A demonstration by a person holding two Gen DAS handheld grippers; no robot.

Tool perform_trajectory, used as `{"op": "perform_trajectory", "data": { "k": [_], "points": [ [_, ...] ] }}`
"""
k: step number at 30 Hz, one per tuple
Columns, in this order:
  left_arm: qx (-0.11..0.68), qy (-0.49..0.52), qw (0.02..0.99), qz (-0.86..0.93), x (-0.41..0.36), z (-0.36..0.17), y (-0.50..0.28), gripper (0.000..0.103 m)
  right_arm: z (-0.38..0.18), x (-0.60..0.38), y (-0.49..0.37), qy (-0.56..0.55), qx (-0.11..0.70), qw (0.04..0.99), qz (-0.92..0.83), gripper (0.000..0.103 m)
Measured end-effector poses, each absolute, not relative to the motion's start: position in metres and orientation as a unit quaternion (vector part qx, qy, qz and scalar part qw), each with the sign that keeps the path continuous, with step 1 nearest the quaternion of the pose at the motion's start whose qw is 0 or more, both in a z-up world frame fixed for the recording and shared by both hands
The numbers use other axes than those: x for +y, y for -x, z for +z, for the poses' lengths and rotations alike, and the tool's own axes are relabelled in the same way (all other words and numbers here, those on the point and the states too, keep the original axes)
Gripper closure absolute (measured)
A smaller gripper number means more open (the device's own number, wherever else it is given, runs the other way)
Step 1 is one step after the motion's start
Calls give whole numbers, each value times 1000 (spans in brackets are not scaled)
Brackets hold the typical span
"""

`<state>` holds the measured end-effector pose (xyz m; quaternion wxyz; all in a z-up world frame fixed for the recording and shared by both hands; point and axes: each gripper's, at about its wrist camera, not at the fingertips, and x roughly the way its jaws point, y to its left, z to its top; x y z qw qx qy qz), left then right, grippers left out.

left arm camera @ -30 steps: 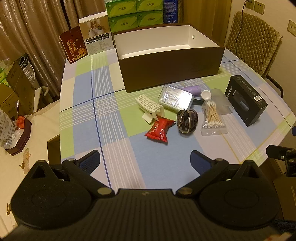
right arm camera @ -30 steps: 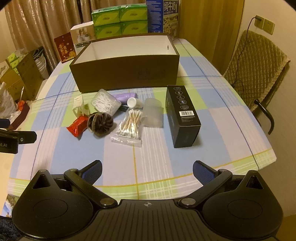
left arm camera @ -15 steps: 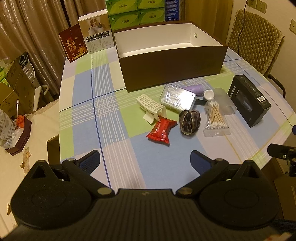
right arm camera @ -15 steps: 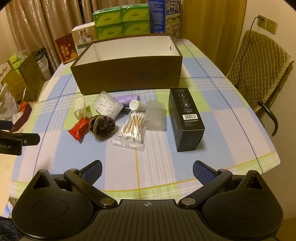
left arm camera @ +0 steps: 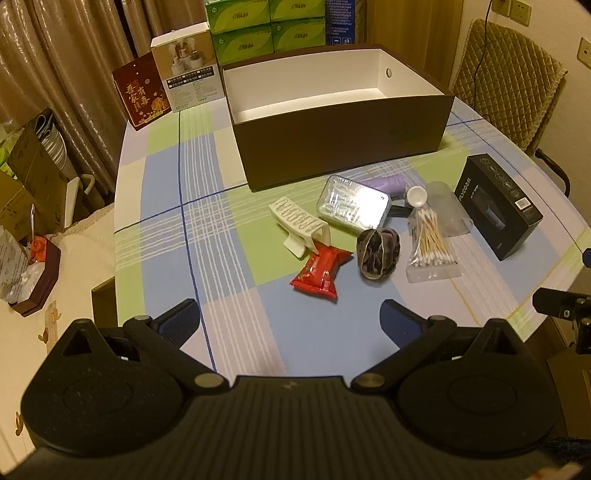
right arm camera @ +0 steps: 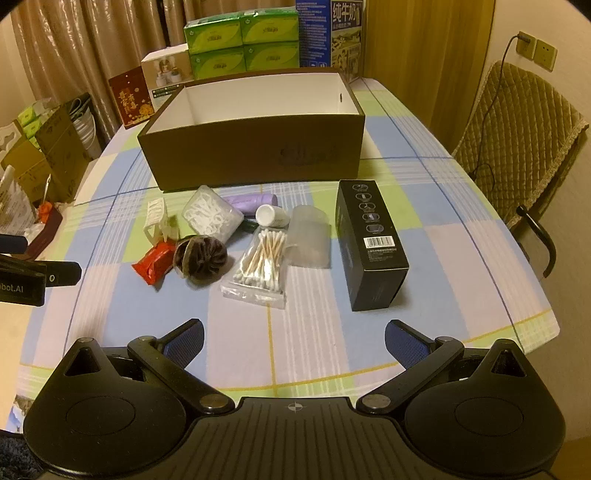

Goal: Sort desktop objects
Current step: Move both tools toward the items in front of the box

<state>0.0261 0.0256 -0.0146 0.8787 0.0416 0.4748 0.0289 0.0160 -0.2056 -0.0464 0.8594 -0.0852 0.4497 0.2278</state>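
A brown open box [left arm camera: 343,136] [right arm camera: 255,155] with a white inside stands mid-table. In front of it lie a white hair claw [left arm camera: 299,221], a red snack packet [left arm camera: 320,272] [right arm camera: 153,263], a dark scrunchie [left arm camera: 377,253] [right arm camera: 201,255], a clear case of floss picks [left arm camera: 352,205] [right arm camera: 212,216], a purple roll [right arm camera: 253,202], a white-capped bottle [right arm camera: 271,216], a bag of cotton swabs [left arm camera: 430,245] [right arm camera: 260,264], a frosted cup [right arm camera: 310,242] and a black carton [left arm camera: 496,205] [right arm camera: 371,242]. My left gripper [left arm camera: 290,317] and right gripper [right arm camera: 293,334] hover open over the near table edge, holding nothing.
Green tissue packs [right arm camera: 242,42], a blue milk carton [right arm camera: 332,33], a white box [left arm camera: 186,79] and a red box [left arm camera: 142,92] line the table's far end. A quilted chair [right arm camera: 517,140] stands on the right. Cardboard boxes [right arm camera: 40,155] sit on the floor at left.
Both grippers have moved slightly forward toward the objects, which appear a little larger and lower in view. Both stay open. Nothing on the table has moved.
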Motion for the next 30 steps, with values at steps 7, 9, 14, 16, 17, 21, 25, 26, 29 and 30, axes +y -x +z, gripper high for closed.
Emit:
{"op": "perform_trajectory", "data": {
  "k": [7, 9, 14, 16, 17, 21, 25, 26, 29, 30],
  "points": [
    [475, -42, 879, 29, 24, -15, -31, 1, -47, -206, -24, 83, 453, 857, 233, 2],
    [474, -42, 879, 29, 24, -16, -33, 1, -47, -206, -28, 81, 454, 856, 235, 2],
    [472, -39, 880, 31, 27, -19, -38, 1, -47, -205, -32, 72, 441, 862, 240, 2],
    [471, -41, 881, 33, 28, -20, -40, 1, -47, -204, -35, 66, 438, 863, 242, 2],
    [470, -42, 881, 35, 29, -21, -41, 1, -48, -203, -36, 63, 437, 864, 242, 2],
    [476, -39, 878, 36, 33, -27, -47, 1, -50, -201, -39, 56, 436, 863, 249, 2],
    [478, -34, 878, 22, 36, -32, -51, 1, -53, -199, -43, 46, 433, 863, 255, 2],
    [477, -33, 878, 17, 37, -34, -51, 1, -53, -199, -44, 44, 433, 863, 256, 2],
    [472, -31, 881, 4, 38, -38, -55, 1, -56, -194, -48, 40, 431, 863, 261, 2],
    [471, -31, 882, 1, 38, -39, -56, 1, -58, -193, -49, 39, 431, 862, 263, 2]
  ]
}}
